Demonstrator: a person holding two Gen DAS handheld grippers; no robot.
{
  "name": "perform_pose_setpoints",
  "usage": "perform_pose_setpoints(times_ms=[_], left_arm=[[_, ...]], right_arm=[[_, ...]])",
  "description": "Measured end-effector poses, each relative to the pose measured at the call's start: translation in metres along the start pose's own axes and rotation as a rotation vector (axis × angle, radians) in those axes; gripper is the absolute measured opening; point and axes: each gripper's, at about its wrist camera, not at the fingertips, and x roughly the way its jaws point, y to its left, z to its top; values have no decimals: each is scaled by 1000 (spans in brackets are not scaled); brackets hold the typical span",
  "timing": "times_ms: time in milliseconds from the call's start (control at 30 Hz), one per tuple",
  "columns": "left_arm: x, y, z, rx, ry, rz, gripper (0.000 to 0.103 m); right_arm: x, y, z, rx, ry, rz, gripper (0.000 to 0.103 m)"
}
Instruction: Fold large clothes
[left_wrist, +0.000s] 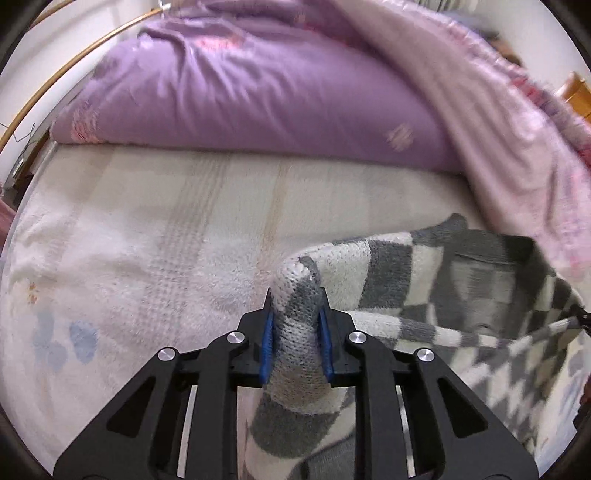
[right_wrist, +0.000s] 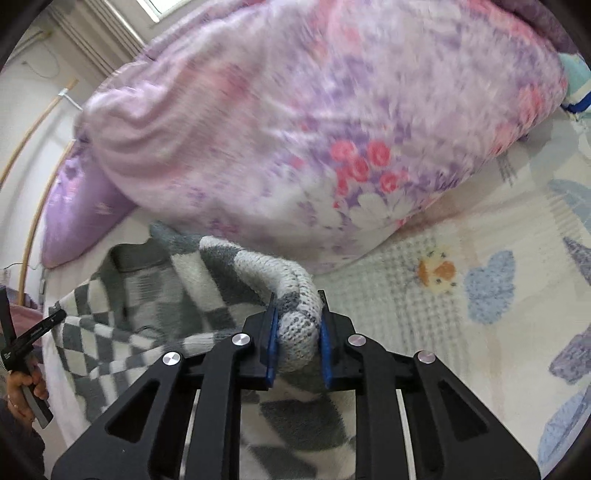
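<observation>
Over the bed sheet (left_wrist: 147, 240), my left gripper (left_wrist: 295, 332) and right gripper (right_wrist: 297, 332) are clamping the checkered sweater (left_wrist: 424, 280); I am trying to keep its edge taut and level.

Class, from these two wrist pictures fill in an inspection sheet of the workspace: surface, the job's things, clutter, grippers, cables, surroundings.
Surface: bed sheet, pale, printed with blue shapes.
Job's things: checkered sweater, grey and white knit, lifted off the bed and stretched between both grippers.
Clutter: purple quilt and floral pink quilt piled at the back of the bed.
Grippers: left gripper shut on a rolled sweater edge; right gripper likewise.
Cables: thin wire by the wall, left of the bed.
Surroundings: wooden hoop against the white wall.
</observation>
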Motion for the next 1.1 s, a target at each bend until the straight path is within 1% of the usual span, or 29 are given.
perform_pose_setpoints(times_ms=[67, 133, 233, 300, 400, 433, 467, 533, 600, 633, 700, 733, 767, 833, 867, 900, 933, 967, 1000, 1033, 1067, 1100], left_arm=[[-31, 4, -12, 35, -52, -9, 19], [-58, 0, -25, 62, -97, -10, 19], [-103, -3, -53, 104, -139, -13, 19], [-130, -5, -72, 105, -160, -20, 19], [-166, 5, -111, 87, -179, -33, 18], [-176, 7, -123, 82, -177, -39, 18], [-189, 12, -143, 67, -171, -46, 18], [-201, 18, -172, 52, -160, -52, 17], [-212, 32, -209, 6, -134, -62, 17], [-214, 37, -227, -10, -118, -64, 17], [-211, 48, -265, -55, -62, -63, 17], [-208, 53, -283, -79, -29, -61, 17], [-201, 59, -308, -117, 21, -62, 18], [-190, 66, -339, -158, 87, -54, 18], [-179, 68, -357, -176, 144, -39, 18], [-170, 71, -376, -201, 198, -8, 18], [-165, 74, -391, -231, 236, 6, 18], [-163, 80, -404, -270, 264, 5, 18], [-163, 83, -411, -306, 284, -3, 19], [-164, 90, -424, -380, 314, -22, 27], [-165, 95, -431, -431, 328, -30, 38], [-168, 100, -438, -493, 335, -40, 57]], right_arm=[[-22, -1, -7, -5, -31, 20, 16], [-45, 0, -19, -8, -55, 41, 16], [-90, -1, -40, -24, -82, 72, 16], [-118, -3, -58, -28, -92, 90, 15], [-156, -3, -96, -26, -101, 103, 15], [-169, -7, -111, -9, -97, 117, 15], [-178, -11, -121, -1, -96, 118, 15], [-196, -16, -151, 16, -85, 104, 15], [-207, -24, -183, 41, -66, 101, 16], [-210, -31, -206, 64, -48, 91, 16], [-209, -41, -234, 116, -11, 88, 16], [-204, -46, -254, 133, 22, 55, 16], [-200, -50, -267, 141, 41, 24, 17], [-185, -60, -295, 191, 130, -42, 20], [-176, -64, -310, 210, 186, -83, 20], [-172, -65, -319, 204, 204, -106, 22], [-170, -64, -328, 194, 225, -130, 24], [-168, -63, -335, 196, 246, -141, 27], [-167, -65, -343, 214, 262, -160, 27], [-171, -69, -352, 254, 258, -171, 27], [-174, -73, -357, 289, 256, -169, 34], [-179, -78, -363, 338, 248, -169, 40]])
